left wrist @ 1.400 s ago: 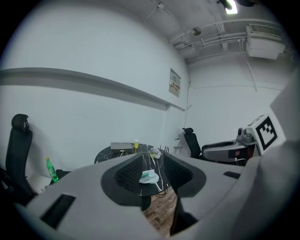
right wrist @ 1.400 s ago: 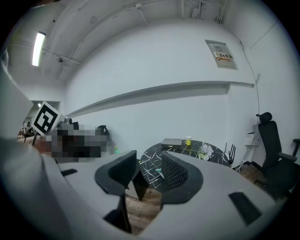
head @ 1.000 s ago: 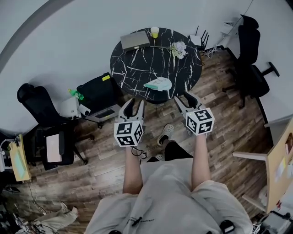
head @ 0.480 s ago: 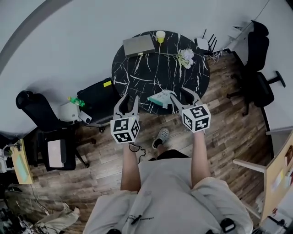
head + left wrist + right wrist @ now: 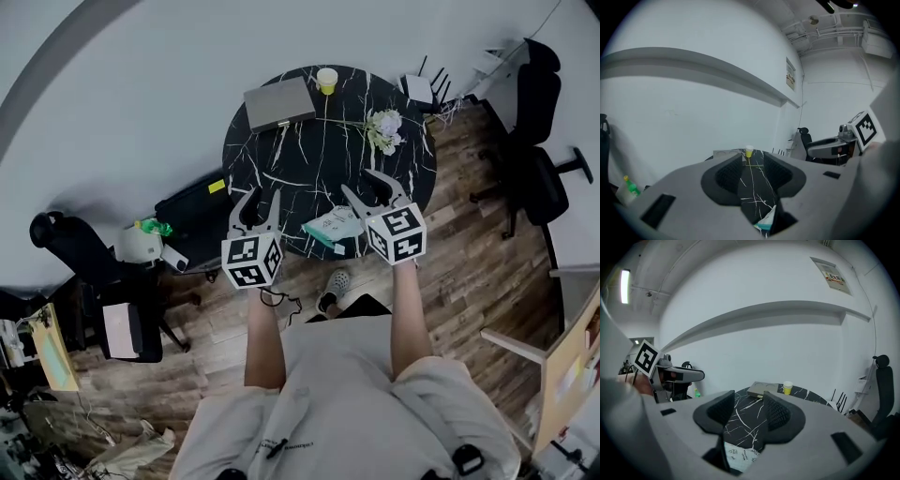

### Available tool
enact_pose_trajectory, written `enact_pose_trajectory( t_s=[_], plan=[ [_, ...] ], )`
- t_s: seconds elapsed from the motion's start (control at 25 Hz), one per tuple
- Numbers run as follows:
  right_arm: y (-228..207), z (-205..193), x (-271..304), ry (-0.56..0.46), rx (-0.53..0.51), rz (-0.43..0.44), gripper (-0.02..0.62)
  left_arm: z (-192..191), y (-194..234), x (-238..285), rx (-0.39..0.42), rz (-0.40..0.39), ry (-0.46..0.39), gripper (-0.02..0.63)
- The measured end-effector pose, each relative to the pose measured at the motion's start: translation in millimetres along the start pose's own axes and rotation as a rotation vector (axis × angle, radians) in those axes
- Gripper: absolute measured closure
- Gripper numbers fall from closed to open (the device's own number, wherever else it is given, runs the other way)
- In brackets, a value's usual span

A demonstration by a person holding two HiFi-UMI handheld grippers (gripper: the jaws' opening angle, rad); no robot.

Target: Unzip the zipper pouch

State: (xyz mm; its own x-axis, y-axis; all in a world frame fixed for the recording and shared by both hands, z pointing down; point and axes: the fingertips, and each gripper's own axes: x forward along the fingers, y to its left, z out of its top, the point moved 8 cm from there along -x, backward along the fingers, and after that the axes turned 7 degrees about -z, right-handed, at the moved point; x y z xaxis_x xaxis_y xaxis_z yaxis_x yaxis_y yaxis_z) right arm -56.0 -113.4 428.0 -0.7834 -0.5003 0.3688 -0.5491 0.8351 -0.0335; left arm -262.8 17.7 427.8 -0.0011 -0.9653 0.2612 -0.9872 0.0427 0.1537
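In the head view, you are stretching both arms straight out in front of you. Since the earlier frame you have been carrying both grippers forward, so their jaws are now reaching in over the near edge of the round black marbled counter (image 5: 309, 150). The zipper pouch (image 5: 333, 225), white with a teal border, was ahead of the jaws before. It is now lying at the counter's near edge between the left gripper (image 5: 262, 197) and the right gripper (image 5: 356, 182), closer to the right one. Both grippers are pointing slightly downward with their marker cubes facing up at you.

In the left gripper view, the left gripper (image 5: 752, 160) is keeping its jaws wide apart with nothing gripped. A corner of the zipper pouch (image 5: 766, 221) is peeking out low between them, and a yellow cup (image 5: 749, 151) is standing at the far edge. The wall notice (image 5: 790, 75) is too small to read.

In the right gripper view, the right gripper (image 5: 747, 401) has just been opening its jaws, and they are standing apart with nothing pinched. The zipper pouch (image 5: 740, 456) is lying below them, and its dark print is not legible. A laptop (image 5: 761, 389) is sitting at the far edge.
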Motion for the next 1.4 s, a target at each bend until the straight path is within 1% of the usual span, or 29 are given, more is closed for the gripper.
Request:
enact_pose_trajectory(
  t_s=[0.16, 0.28, 0.44, 0.56, 0.72, 0.88, 0.92, 1.08, 1.24, 1.4],
  plan=[
    [-12, 2, 26, 0.022, 0.023, 0.022, 0.394, -1, 7, 25, 0.028, -0.002, 0.029, 0.456],
    [-20, 11, 41, 0.007, 0.045, 0.034, 0.394, 2, 11, 40, 0.052, -0.01, 0.044, 0.457],
    [-24, 16, 56, 0.002, 0.024, 0.03, 0.393, 0, 17, 50, 0.045, -0.026, 0.048, 0.457],
    [-20, 9, 64, 0.028, -0.02, 0.041, 0.393, -8, 18, 56, 0.045, -0.059, 0.064, 0.457],
    [-1, -6, 71, 0.096, -0.127, 0.059, 0.393, -17, 21, 61, 0.081, -0.147, 0.094, 0.457],
    [24, -17, 73, 0.15, -0.206, 0.075, 0.393, -19, 33, 62, 0.172, -0.255, 0.141, 0.457],
    [29, -20, 73, 0.163, -0.218, 0.073, 0.393, -19, 37, 63, 0.185, -0.279, 0.15, 0.457],
    [51, -39, 72, 0.23, -0.244, 0.044, 0.393, -27, 48, 61, 0.192, -0.384, 0.182, 0.457],
    [76, -63, 74, 0.342, -0.31, 0.001, 0.393, -36, 57, 57, 0.206, -0.49, 0.209, 0.456],
    [103, -89, 72, 0.447, -0.388, -0.024, 0.393, -49, 65, 52, 0.205, -0.566, 0.233, 0.457]
  ],
)
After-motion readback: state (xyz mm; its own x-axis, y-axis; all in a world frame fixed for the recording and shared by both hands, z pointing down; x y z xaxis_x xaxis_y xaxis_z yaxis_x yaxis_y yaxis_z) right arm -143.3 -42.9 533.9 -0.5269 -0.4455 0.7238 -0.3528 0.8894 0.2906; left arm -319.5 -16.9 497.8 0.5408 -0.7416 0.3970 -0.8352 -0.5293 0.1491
